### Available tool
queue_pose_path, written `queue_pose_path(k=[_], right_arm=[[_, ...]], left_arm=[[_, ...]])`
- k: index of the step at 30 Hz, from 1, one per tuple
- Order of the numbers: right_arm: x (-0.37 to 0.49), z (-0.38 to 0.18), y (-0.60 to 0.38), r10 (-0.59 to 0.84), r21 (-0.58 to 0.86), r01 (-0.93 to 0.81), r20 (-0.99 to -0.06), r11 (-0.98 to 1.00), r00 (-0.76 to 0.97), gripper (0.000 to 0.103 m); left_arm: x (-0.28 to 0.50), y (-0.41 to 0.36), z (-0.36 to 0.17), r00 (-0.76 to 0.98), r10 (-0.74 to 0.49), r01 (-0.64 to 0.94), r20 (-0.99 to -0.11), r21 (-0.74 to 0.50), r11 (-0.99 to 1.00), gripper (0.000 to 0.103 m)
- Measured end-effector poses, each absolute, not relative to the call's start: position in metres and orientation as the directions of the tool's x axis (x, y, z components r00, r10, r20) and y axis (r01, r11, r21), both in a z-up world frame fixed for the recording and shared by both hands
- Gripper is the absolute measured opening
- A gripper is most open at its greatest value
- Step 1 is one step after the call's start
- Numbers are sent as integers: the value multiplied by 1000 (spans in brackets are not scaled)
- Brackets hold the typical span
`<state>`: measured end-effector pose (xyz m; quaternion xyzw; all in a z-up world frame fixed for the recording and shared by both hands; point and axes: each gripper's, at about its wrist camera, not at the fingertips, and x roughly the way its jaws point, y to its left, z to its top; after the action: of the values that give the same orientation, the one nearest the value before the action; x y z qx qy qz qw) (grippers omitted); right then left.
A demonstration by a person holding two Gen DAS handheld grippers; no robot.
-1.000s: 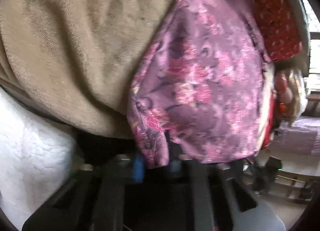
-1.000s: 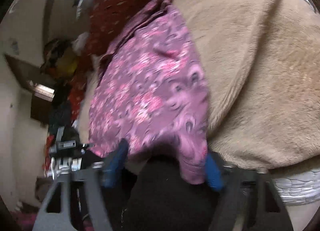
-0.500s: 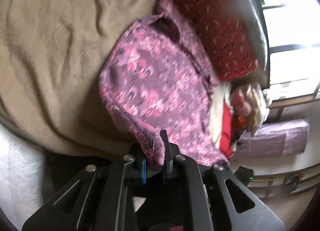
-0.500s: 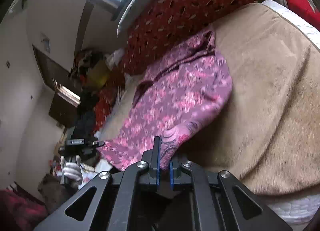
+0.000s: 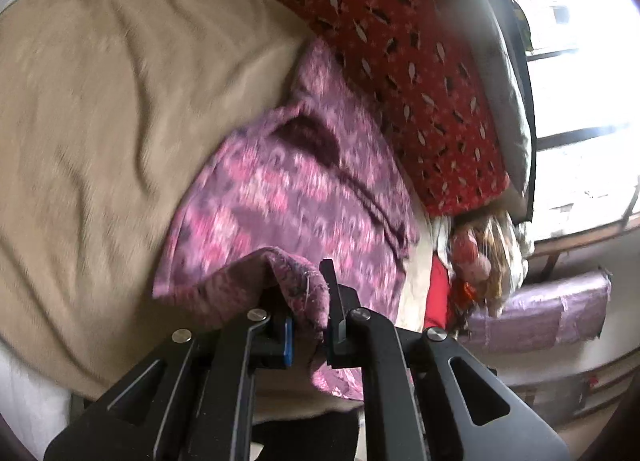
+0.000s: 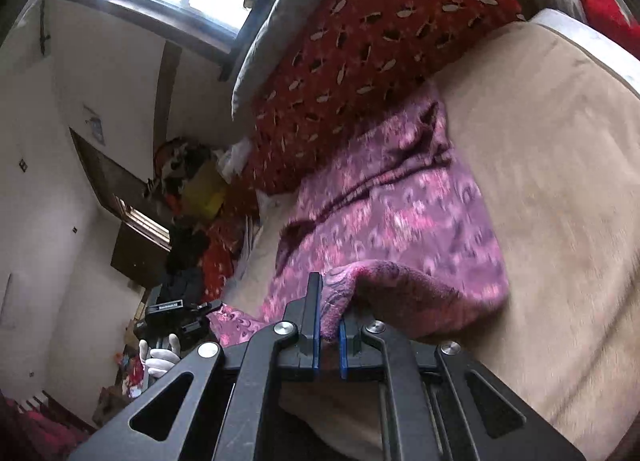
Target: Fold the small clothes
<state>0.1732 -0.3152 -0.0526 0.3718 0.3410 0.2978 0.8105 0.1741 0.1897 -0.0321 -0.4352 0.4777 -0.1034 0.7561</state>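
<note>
A small purple and pink floral garment lies on a tan blanket on a bed. It also shows in the right wrist view. My left gripper is shut on one near corner of the garment and lifts it so the edge curls over. My right gripper is shut on the other near corner, which folds over the fabric below. The far end of the garment rests against a red patterned pillow.
The red pillow and a grey pillow lie at the head of the bed under a window. A pile of clothes and toys sits beside the bed. The tan blanket spreads wide on the right.
Both grippers have closed on the garment's near corners, lifted them, and moved them toward the pillow, so the near edge curls over the rest.
</note>
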Motion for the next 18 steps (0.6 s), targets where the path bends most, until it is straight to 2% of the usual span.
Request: queue_pose_path(k=[12,18], right_arm=[[308,-50,-327,679,829,-183,-284,529,677,6],[393,-70,-340,635,860,-114,-271,497,724,6]], left_arm=[[311,204,-15,608,-518,-283,-602,-773,567,8],[399,198,-22,604,-471,-317,-643,-736,598,8]])
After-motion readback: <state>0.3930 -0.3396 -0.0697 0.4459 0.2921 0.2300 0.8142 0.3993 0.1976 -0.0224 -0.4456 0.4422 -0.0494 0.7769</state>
